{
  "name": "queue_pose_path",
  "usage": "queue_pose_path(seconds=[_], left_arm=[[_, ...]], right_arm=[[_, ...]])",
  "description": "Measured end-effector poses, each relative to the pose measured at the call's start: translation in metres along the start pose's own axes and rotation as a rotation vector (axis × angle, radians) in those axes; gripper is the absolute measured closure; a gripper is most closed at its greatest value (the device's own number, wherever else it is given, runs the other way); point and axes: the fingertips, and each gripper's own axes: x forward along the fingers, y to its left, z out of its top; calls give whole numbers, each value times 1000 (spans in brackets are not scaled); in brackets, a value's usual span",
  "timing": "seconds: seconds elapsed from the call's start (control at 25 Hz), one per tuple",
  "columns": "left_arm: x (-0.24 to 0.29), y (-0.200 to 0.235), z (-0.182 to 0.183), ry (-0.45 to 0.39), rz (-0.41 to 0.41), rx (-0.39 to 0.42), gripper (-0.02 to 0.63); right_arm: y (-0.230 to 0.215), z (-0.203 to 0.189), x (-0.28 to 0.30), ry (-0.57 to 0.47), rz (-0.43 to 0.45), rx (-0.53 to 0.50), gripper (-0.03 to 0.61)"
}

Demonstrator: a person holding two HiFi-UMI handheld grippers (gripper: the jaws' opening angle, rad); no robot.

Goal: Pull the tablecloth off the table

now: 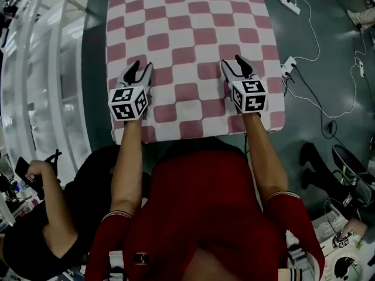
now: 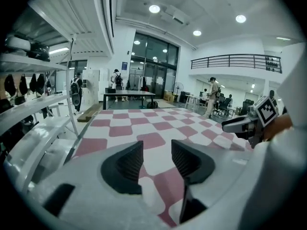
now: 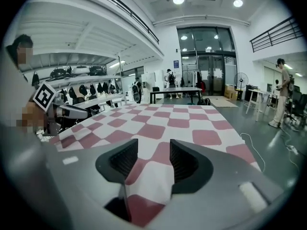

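A red-and-white checked tablecloth (image 1: 193,34) lies flat over the whole table and hangs over its near edge. Both grippers rest low on its near part, one toward each front corner. My left gripper (image 1: 140,70) is open, and in the left gripper view (image 2: 157,155) the cloth (image 2: 144,123) shows flat through the gap between its pads. My right gripper (image 1: 241,63) is open too. In the right gripper view (image 3: 154,155) a bit of cloth (image 3: 177,121) rises between the spread jaws, and I cannot tell whether it touches the pads.
White shelving (image 1: 35,98) runs along the left of the table. A power strip (image 1: 290,4) and white cables lie on the floor to the right. A person in black (image 1: 41,215) is at the lower left, and dark shoes (image 1: 316,168) are at the right.
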Motion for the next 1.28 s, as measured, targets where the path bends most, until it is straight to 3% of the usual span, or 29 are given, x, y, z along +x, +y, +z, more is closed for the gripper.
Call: queue_pose_path(seconds=[0.2, 0.8, 1.08, 1.28], left_arm=[[20, 10, -20, 105, 19, -10, 387], [42, 13, -70, 356, 30, 11, 367], [44, 13, -72, 365, 43, 44, 377], [47, 2, -70, 366, 16, 63, 446]], right_arm=[[-14, -21, 15, 98, -29, 9, 318], [-20, -58, 36, 292, -54, 10, 291], [-19, -58, 37, 290, -66, 7, 292], [-14, -58, 36, 292, -48, -25, 364]])
